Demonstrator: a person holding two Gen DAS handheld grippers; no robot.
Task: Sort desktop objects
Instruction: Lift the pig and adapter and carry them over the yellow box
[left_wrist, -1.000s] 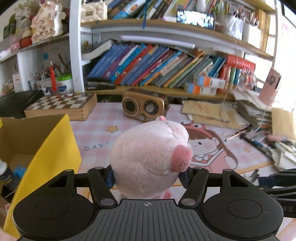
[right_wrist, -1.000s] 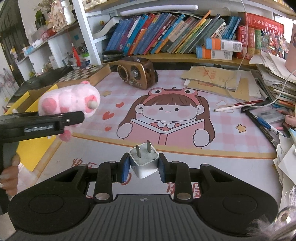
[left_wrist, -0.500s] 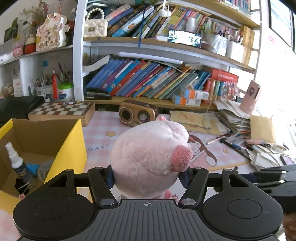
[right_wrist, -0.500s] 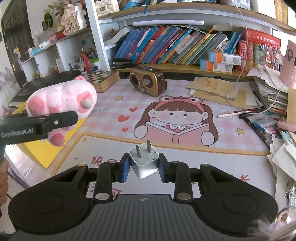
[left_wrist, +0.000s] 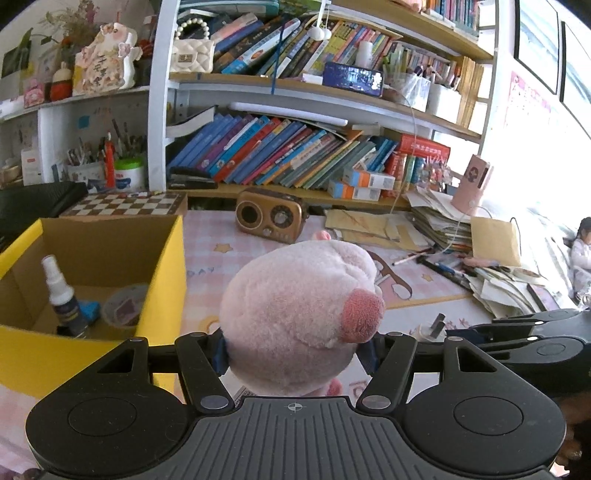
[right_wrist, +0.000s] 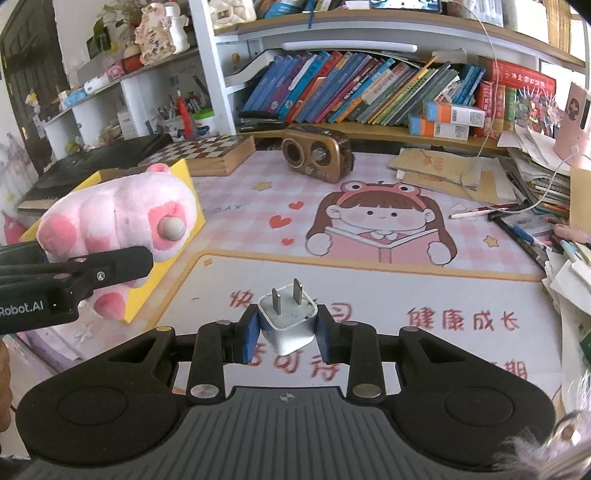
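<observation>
Both pairs of jaws are clamped on something. Those of the left gripper (left_wrist: 295, 350) press into the sides of a pink plush pig (left_wrist: 295, 317), which bulges out above them and fills the middle of the left wrist view, its darker snout toward 3 o'clock. Those of the right gripper (right_wrist: 286, 332) pinch a white plug (right_wrist: 287, 325) between blue pads (right_wrist: 250, 334), its two prongs pointing up and away from the camera.

In the left wrist view a yellow box (left_wrist: 162, 280) sits at 9 o'clock of the pig, open at the top. Inside it stand a spray bottle (left_wrist: 61, 295), upright against the near wall, and beside that a small round tub (left_wrist: 123, 306). At 3 o'clock the right gripper shows as a dark shape with the plug's prongs just visible.

In the right wrist view the left gripper reaches in from 9 o'clock, the pig held off the worktop (right_wrist: 369, 288) in front of the box's corner. A pink mat with a cartoon girl (right_wrist: 380, 225) covers the worktop. At 12 o'clock, well beyond the plug, a brown radio (right_wrist: 317, 157) sits near the shelf of slanting books (right_wrist: 369, 92), with a chessboard (right_wrist: 199, 149) at its 9 o'clock. Papers and pens (right_wrist: 524, 229) pile up at 3 o'clock.
</observation>
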